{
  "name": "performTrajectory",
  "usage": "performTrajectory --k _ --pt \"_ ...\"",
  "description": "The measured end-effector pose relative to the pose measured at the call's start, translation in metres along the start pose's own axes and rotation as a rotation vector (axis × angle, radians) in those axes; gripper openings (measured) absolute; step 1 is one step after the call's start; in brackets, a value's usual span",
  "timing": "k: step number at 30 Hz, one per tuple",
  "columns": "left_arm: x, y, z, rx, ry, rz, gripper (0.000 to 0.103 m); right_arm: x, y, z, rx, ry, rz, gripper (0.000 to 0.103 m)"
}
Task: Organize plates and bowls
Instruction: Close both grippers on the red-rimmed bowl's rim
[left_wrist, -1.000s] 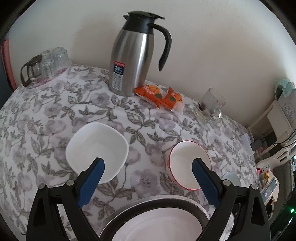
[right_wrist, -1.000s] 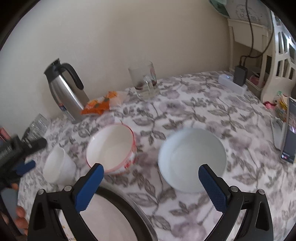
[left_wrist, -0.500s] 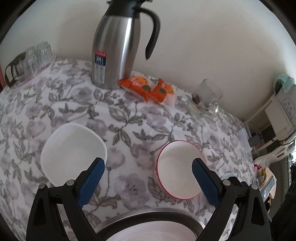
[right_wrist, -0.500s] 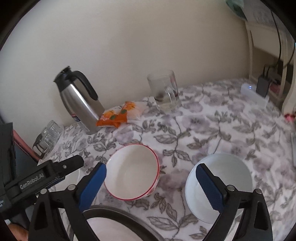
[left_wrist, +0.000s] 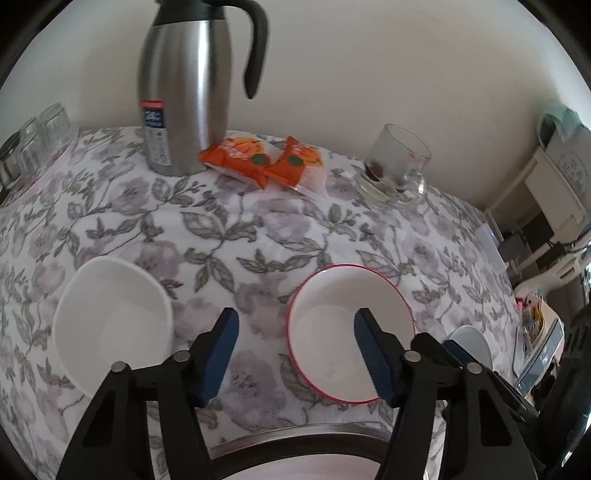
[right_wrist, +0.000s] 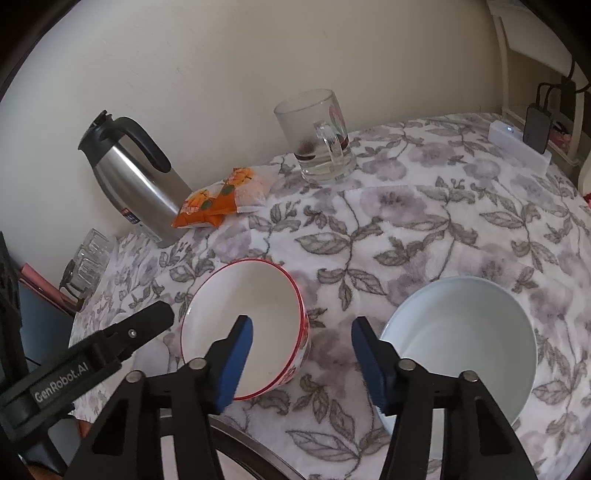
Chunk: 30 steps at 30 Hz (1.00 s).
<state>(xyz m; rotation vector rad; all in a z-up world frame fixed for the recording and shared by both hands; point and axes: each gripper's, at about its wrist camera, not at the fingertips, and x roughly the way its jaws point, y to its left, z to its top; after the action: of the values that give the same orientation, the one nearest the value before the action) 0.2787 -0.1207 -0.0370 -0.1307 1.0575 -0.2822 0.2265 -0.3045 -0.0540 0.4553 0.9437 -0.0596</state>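
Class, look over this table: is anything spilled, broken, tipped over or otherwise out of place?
Nothing is spilled, broken or tipped. The three bowls, red-rimmed, pale blue and white, sit upright and apart on the cloth. The only stray item is the snack packets lying beside the flask.

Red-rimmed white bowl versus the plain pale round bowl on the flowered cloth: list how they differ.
The red-rimmed white bowl has a red edge and a red pattern on its outer wall; the plain pale round bowl shows neither. The red-rimmed one looks narrower and taller-sided, the pale one wider and shallower. The red-rimmed bowl sits nearer the steel jug. Both stand upright and empty on the flowered cloth.
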Motion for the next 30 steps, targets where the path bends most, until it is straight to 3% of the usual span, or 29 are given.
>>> performTrajectory --k 7,14,30 --pt "0.024 0.001 -0.008 -0.017 0.077 -0.023 0.042 0.016 0.004 -0.005 -0.034 0.063 0.014 0.038" --pt "0.036 0.005 -0.012 -0.026 0.100 -0.041 0.019 0.030 0.002 -0.007 -0.037 0.098 0.004 0.022" --pt "0.051 0.006 -0.014 -0.014 0.136 -0.051 0.016 0.037 0.008 -0.007 -0.074 0.112 -0.009 0.020"
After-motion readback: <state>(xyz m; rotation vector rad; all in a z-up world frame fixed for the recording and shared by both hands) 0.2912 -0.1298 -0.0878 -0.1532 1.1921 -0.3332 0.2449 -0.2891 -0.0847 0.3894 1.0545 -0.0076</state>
